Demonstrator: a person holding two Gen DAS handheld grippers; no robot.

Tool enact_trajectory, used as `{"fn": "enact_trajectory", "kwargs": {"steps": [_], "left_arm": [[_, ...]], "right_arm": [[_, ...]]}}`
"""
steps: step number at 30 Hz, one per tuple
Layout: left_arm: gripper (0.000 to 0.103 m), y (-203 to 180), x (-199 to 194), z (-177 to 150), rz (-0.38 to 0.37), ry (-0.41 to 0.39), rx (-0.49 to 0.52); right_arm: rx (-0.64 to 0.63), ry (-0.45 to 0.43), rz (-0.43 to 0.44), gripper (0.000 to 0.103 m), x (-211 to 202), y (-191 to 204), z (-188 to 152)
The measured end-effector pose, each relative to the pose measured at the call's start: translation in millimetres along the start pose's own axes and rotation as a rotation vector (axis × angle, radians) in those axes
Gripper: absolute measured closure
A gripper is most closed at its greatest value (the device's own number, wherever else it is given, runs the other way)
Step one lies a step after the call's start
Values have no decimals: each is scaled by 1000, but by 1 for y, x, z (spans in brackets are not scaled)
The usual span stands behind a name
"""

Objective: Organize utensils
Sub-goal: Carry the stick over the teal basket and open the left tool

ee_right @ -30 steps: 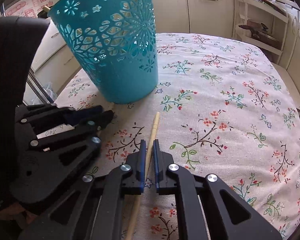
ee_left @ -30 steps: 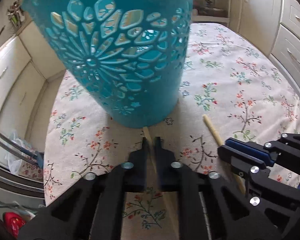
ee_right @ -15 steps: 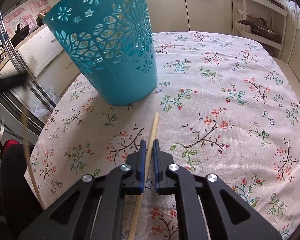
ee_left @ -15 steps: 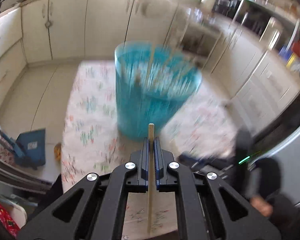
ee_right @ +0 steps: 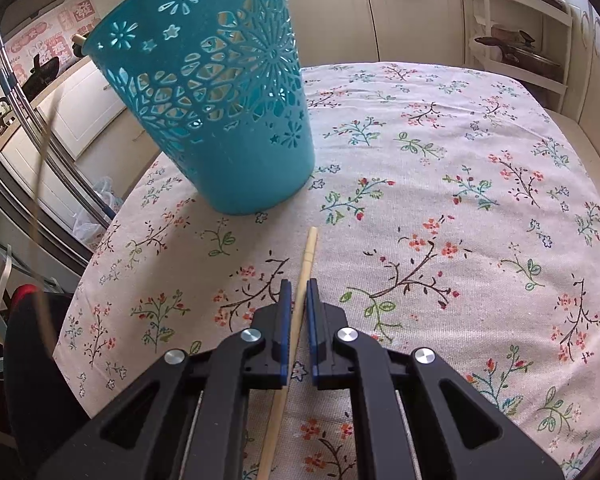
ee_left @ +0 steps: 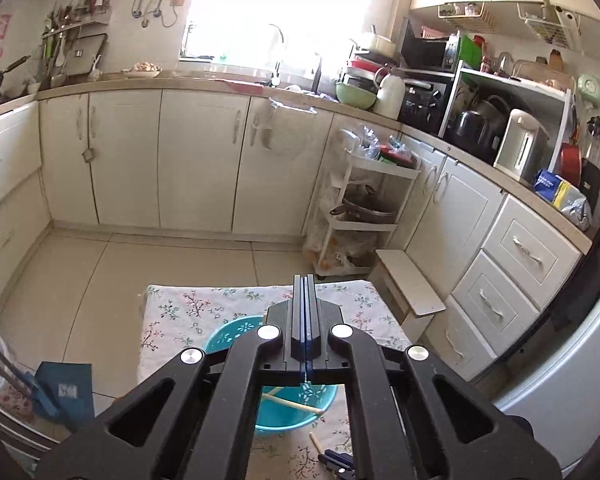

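Note:
From high above the table, the left wrist view looks down on the teal cut-out basket [ee_left: 228, 330]. My left gripper [ee_left: 305, 280] is closing, its pads pressed together with nothing between them. A wooden chopstick [ee_left: 292, 403] leans inside the basket. Below it on the cloth lies another chopstick [ee_left: 316, 442], with the right gripper's tip [ee_left: 336, 462] at its near end. In the right wrist view the basket [ee_right: 220, 112] stands just beyond that chopstick [ee_right: 308, 252]. My right gripper [ee_right: 298, 284] is low on the table, shut on it. A wooden end [ee_right: 78, 40] pokes over the basket rim.
A floral tablecloth [ee_right: 460, 200] covers the table. A white shelf cart [ee_left: 364, 216] and a low stool [ee_left: 412, 284] stand beyond its far edge, and a blue dustpan [ee_left: 66, 392] lies on the floor. A thin blurred streak [ee_right: 40, 184] crosses the left side.
My left gripper lifted a chopstick off the table and rose high above the basket, and that chopstick is no longer between its jaws. The right gripper has kept still on its chopstick.

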State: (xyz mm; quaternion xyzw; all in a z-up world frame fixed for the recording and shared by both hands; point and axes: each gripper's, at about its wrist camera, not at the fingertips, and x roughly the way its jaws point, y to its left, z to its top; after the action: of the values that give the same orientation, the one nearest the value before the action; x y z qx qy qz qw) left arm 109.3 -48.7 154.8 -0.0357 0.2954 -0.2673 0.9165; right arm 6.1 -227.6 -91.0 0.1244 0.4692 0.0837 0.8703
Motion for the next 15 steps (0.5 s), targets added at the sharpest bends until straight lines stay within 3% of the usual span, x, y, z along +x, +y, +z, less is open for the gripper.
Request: {"fn": "enact_trajectory", "kwargs": {"steps": [5, 8, 11, 12, 15], "left_arm": [[102, 22, -4, -32, 57, 78, 4], [102, 36, 9, -83, 56, 257, 57], [101, 33, 38, -146, 144, 463, 179], [101, 31, 49, -165, 194, 507, 226], [97, 36, 74, -194, 237, 569, 243]], "right_arm": [[15, 5, 15, 95, 1, -3, 0], [15, 4, 18, 93, 2, -3, 2], [-1, 0, 17, 85, 3, 3, 1], [-13, -3, 14, 82, 3, 6, 0], [-40, -10, 1, 77, 4, 12, -1]]}}
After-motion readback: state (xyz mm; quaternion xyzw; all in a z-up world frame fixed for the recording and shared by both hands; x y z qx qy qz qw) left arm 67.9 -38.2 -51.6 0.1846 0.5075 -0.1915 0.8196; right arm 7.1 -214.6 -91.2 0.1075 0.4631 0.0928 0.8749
